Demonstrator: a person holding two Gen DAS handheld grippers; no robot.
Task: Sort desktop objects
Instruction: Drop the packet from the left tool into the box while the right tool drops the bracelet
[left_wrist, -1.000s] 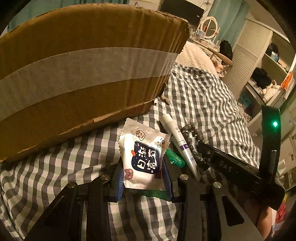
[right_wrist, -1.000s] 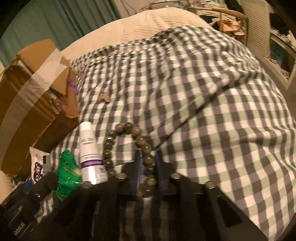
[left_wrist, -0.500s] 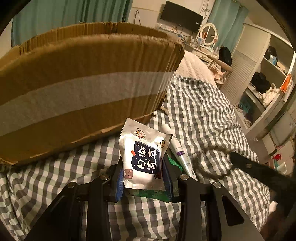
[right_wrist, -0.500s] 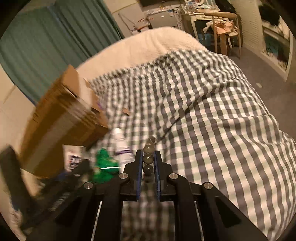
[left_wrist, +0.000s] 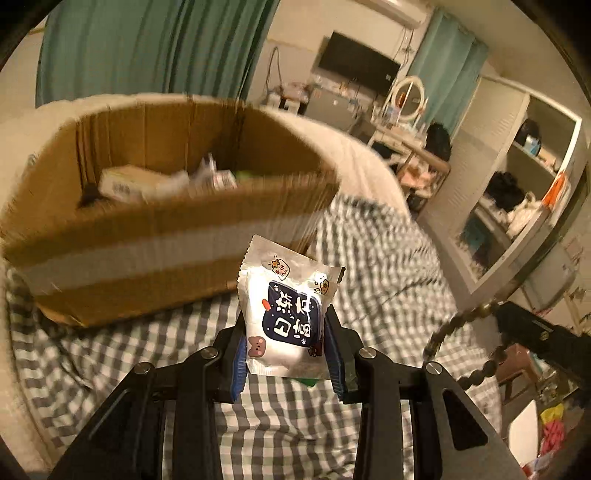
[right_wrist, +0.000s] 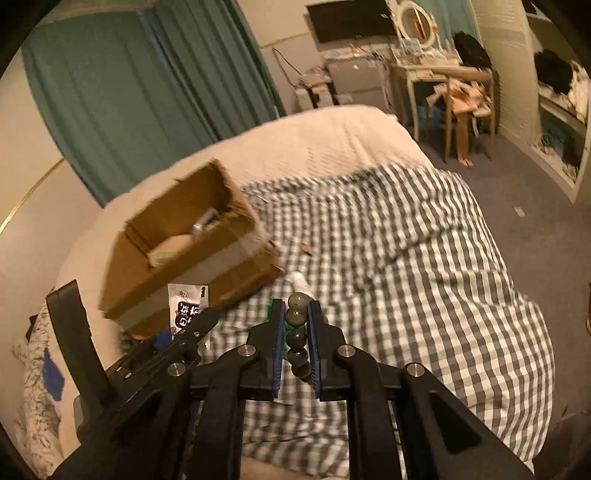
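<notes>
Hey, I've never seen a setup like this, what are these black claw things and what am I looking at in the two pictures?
There is no robot here. A person holds two hand-held grippers, each with two fingers and a fisheye camera that looks forward along them, so each picture is one gripper's own view.

In the left wrist view, the left gripper is shut on a white snack packet and held in the air near an open cardboard box with a few things already inside.

In the right wrist view, the right gripper is shut on a string of dark beads.

Everything sits on a bed with a checked blanket. A white tube and something green lie on it, near the box.
</notes>
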